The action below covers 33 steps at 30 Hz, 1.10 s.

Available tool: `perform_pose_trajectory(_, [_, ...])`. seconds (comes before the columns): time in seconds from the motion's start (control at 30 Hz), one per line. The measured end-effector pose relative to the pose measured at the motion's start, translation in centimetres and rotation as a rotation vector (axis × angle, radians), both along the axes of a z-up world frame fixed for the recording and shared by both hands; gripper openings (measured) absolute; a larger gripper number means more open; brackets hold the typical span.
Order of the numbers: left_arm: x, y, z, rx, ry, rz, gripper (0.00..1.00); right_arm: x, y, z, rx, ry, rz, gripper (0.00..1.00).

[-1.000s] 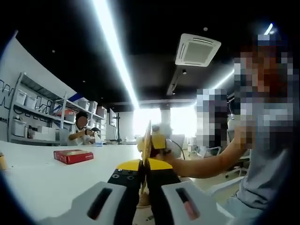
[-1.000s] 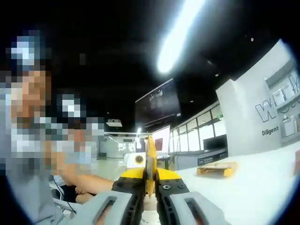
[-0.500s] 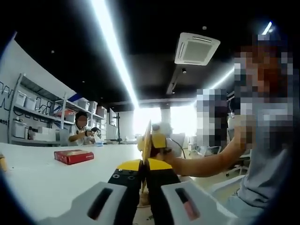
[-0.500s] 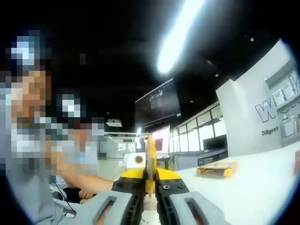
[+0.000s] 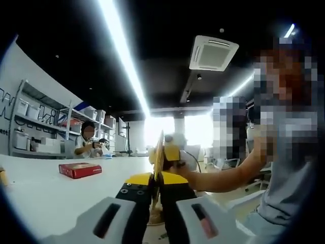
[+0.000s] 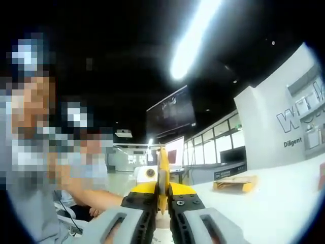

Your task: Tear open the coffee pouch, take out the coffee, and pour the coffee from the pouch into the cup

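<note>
Above the white table's [image 5: 45, 195] near edge, both tools, left [image 5: 156, 179] and right [image 6: 163, 189], clenched edge-on upon the yellow pouch [image 5: 159, 152].

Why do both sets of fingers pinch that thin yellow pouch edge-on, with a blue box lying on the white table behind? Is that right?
Nearly. The box on the white table is red, not blue, as the left gripper view shows. The rest holds: the left gripper and right gripper both pinch the thin yellow pouch edge-on.
</note>
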<state>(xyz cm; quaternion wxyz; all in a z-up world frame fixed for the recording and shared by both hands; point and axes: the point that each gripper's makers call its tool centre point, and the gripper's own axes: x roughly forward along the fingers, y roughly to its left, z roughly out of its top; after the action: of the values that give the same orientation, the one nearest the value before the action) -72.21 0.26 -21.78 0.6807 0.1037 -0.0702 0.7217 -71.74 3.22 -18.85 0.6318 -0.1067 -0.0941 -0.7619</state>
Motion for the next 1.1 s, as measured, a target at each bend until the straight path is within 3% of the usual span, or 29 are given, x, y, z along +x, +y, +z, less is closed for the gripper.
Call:
perform_pose_trajectory(0.07, [0.00,0.03,0.04,0.003,-0.008,-0.002,0.14,0.10,-0.09,0.00,0.000,0.000,0.000,0.08])
perform_pose_trajectory(0.27, [0.22,0.04,-0.12,-0.007,0.001,-0.004,0.07,0.50,-0.35,-0.15,0.009,0.005,0.001,0.08])
perform_pose_trajectory(0.53, [0.17,-0.06,0.16,0.011,-0.001,0.003,0.13,0.54,-0.13,-0.10,0.004,0.006,-0.005,0.08])
perform_pose_trajectory(0.73, [0.35,-0.03,-0.03,0.000,0.008,0.001,0.07,0.48,-0.23,-0.20,0.012,0.005,-0.003,0.08])
perform_pose_trajectory(0.97, [0.18,-0.05,0.23,0.012,0.004,0.008,0.15,0.41,-0.23,-0.17,0.008,0.001,-0.005,0.08])
perform_pose_trajectory(1.1, [0.35,0.05,0.07,0.003,0.008,0.009,0.12,0.41,-0.37,-0.22,0.013,-0.007,-0.009,0.08])
